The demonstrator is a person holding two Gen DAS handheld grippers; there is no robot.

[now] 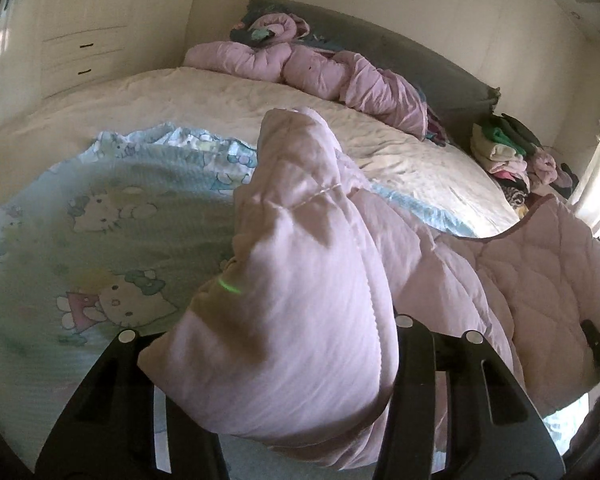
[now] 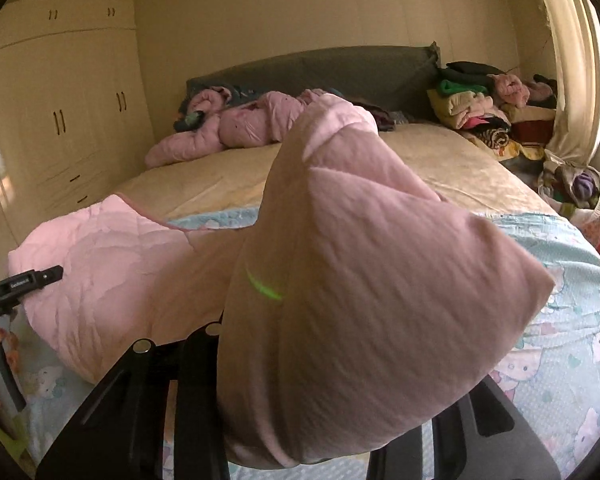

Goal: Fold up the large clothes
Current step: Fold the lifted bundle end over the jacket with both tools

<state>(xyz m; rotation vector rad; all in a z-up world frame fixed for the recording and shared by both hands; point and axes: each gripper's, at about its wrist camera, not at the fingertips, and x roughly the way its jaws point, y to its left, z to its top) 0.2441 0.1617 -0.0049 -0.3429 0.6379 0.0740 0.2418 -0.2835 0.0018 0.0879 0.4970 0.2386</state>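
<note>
A large pink quilted garment (image 1: 300,280) is held up over the bed between both grippers. My left gripper (image 1: 300,380) is shut on one bunched corner of it, and the fabric bulges up in front of the camera. My right gripper (image 2: 300,392) is shut on another bunched corner (image 2: 360,280). The rest of the garment (image 2: 112,264) hangs between them. The left gripper (image 2: 24,280) and the hand holding it show at the left edge of the right wrist view. The fingertips are hidden by fabric.
A light blue cartoon-print blanket (image 1: 100,220) covers the near part of the bed, with a cream sheet (image 1: 220,96) beyond. More pink clothing (image 1: 300,64) lies by the grey headboard (image 2: 320,72). A clothes pile (image 2: 484,108) stands at the right. Wardrobes (image 2: 60,100) line the left wall.
</note>
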